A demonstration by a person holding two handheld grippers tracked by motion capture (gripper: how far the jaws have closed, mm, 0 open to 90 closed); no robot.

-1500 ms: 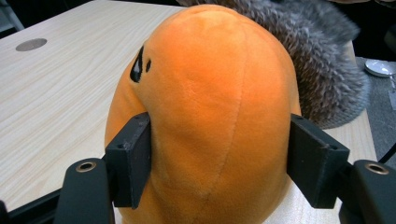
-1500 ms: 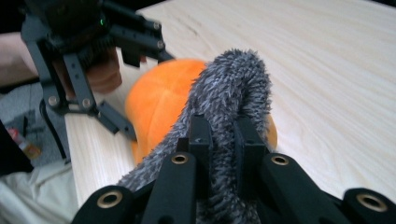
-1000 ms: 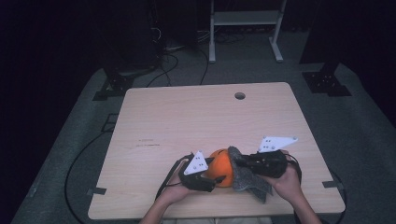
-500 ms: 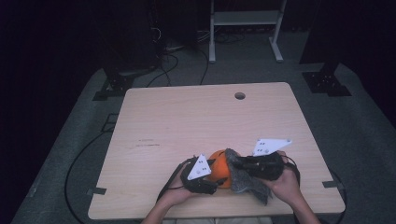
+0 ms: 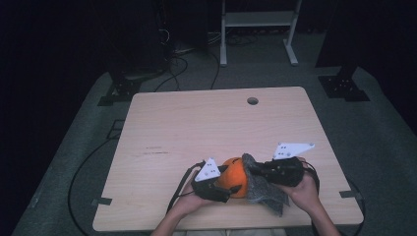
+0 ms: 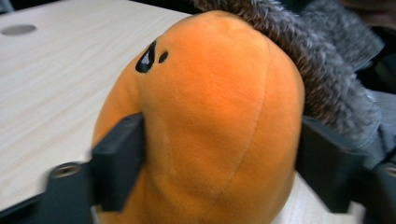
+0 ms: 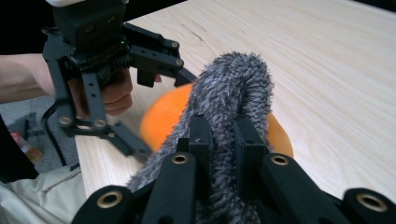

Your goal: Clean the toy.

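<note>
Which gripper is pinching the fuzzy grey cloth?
The right gripper, shut tight on the grey cloth. The left gripper has its jaws around the orange plush toy instead.

On the 1 table (image 5: 196,128) lie 1 orange plush toy (image 5: 235,176) and 1 grey furry cloth (image 5: 263,189), with 2 claws, left claw (image 5: 231,184) and right claw (image 5: 253,169).

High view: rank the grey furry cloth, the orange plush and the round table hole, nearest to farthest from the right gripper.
1. grey furry cloth: pinched in the right gripper, near edge.
2. orange plush: just left of it, under the cloth.
3. round table hole: far edge.
</note>
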